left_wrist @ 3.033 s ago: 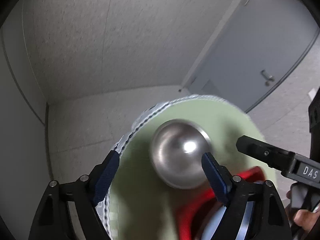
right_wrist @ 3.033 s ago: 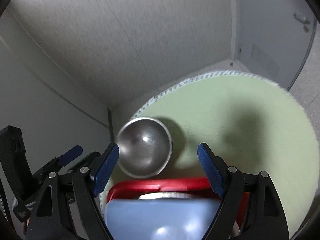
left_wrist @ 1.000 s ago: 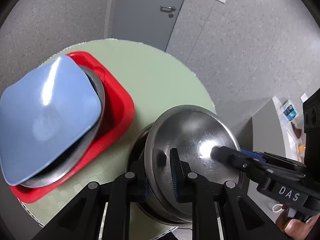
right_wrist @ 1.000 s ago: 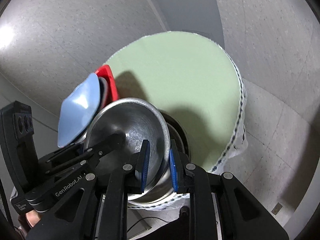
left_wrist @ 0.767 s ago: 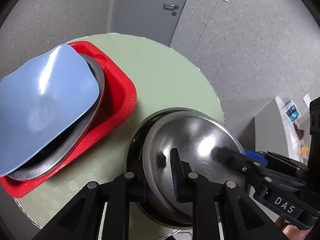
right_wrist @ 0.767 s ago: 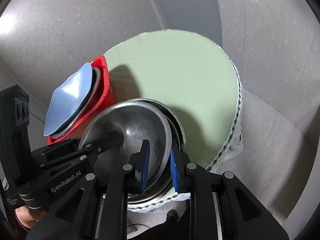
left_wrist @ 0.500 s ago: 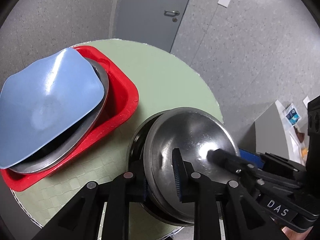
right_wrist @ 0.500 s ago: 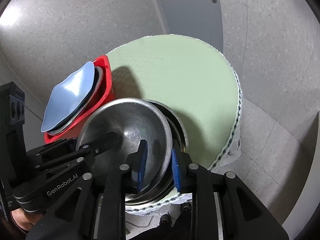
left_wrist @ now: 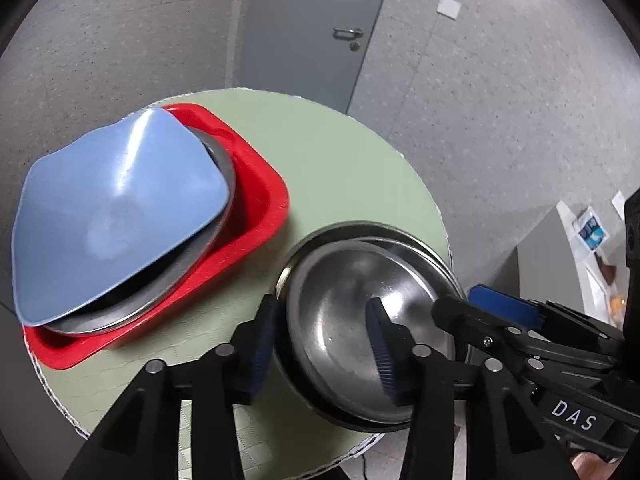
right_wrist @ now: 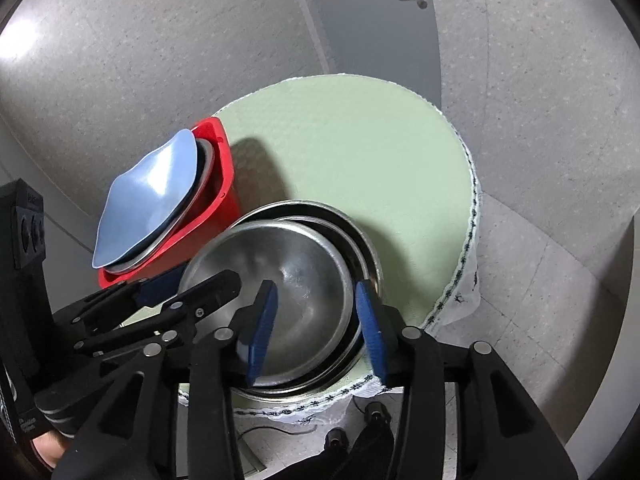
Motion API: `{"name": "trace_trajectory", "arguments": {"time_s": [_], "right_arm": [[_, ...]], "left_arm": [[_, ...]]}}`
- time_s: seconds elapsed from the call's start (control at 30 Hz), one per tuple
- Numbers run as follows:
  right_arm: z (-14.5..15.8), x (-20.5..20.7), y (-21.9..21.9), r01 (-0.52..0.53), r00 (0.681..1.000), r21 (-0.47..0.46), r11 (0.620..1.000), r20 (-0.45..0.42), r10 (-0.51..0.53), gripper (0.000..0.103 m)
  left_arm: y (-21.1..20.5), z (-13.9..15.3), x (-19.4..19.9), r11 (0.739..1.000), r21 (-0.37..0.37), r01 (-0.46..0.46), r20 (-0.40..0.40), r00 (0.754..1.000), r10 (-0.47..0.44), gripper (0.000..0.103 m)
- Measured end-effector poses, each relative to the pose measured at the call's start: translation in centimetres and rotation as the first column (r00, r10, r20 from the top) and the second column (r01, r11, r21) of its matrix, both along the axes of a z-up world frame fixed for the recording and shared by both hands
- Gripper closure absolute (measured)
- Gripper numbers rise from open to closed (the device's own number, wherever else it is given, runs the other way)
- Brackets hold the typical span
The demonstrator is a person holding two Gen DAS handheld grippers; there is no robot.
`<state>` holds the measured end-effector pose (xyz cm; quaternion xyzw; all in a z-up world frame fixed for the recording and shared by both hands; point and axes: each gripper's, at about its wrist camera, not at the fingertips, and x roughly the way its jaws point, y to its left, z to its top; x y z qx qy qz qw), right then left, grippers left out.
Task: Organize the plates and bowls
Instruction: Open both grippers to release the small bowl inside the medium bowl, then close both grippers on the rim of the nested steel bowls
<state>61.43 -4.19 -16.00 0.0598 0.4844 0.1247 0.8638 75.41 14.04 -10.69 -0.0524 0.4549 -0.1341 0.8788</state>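
A small steel bowl [left_wrist: 352, 308] [right_wrist: 288, 276] sits nested in a larger steel bowl [left_wrist: 424, 248] [right_wrist: 360, 236] at the near edge of the round green table [left_wrist: 344, 172] [right_wrist: 360, 152]. My left gripper [left_wrist: 324, 344] is open, its jaws straddling the small bowl's left rim. My right gripper [right_wrist: 316, 320] is open, its jaws straddling the right rim. A red tray [left_wrist: 256, 216] [right_wrist: 220, 184] holds a steel plate [left_wrist: 224, 168] with a blue plate [left_wrist: 116, 208] [right_wrist: 152, 196] on top.
The table's cloth edge [right_wrist: 468, 264] hangs over the floor to the right. A grey door [left_wrist: 308, 28] stands behind the table. A cabinet with papers [left_wrist: 576, 248] is at the far right.
Both grippers were shut on the small bowl's rim and carried it down into the larger bowl. Both have now opened and let it go.
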Motion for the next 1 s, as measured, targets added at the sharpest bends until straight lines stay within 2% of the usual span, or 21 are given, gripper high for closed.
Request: {"name": "trace_trajectory", "arguments": {"time_s": [0.1,0.17,0.23,0.33,0.5,0.7,0.8,0.87,0.93,1.0], "right_arm": [[0.3,-0.4,-0.5,0.028,0.999,-0.001,1.0,0.025,-0.028,0.047],[0.4,-0.6,-1.0,0.061,0.997,0.0,0.998,0.045,-0.061,0.045],[0.3,-0.8,-1.4,0.083,0.995,0.0,0.997,0.055,-0.083,0.039],[0.0,-1.0,-2.1,0.112,0.992,0.016,0.994,0.054,-0.113,0.037],[-1.0,-0.8,-3.0,0.139,0.99,0.066,0.988,0.012,-0.14,0.032],[-2.8,-0.3,-3.6,0.15,0.988,0.143,0.978,-0.059,-0.143,0.032],[-3.6,0.0,-3.5,0.146,0.988,0.166,0.975,-0.081,-0.134,0.032],[-4.1,0.3,-3.4,0.144,0.987,0.179,0.973,-0.093,-0.13,0.032],[-4.5,0.6,-3.2,0.137,0.988,0.185,0.973,-0.102,-0.119,0.032],[-4.8,0.9,-2.9,0.119,0.99,0.197,0.973,-0.102,-0.101,0.032]], "left_arm": [[0.4,0.5,-1.0,1.0,-0.002,-0.025,0.044,0.999,0.025,0.045],[0.9,0.7,-1.7,0.998,-0.028,-0.057,0.071,0.996,0.059,0.043],[1.3,0.9,-2.3,0.996,-0.039,-0.079,0.1,0.992,0.082,0.033],[1.8,0.9,-3.1,0.994,-0.032,-0.108,0.135,0.985,0.111,0.031],[1.6,-0.2,-4.6,0.993,-0.032,-0.117,0.115,0.986,0.12,0.029],[0.0,-2.1,-5.1,0.997,-0.004,-0.083,0.065,0.994,0.083,0.028],[-0.3,-3.1,-4.3,0.996,-0.01,-0.091,0.029,0.995,0.092,0.031],[0.0,-3.2,-3.3,0.995,-0.02,-0.095,0.01,0.995,0.096,0.038],[0.1,-3.6,-2.7,0.996,-0.023,-0.082,0.0,0.997,0.082,0.055],[-0.3,-3.9,-2.2,0.998,-0.027,-0.058,-0.005,0.998,0.058,0.063]]}}
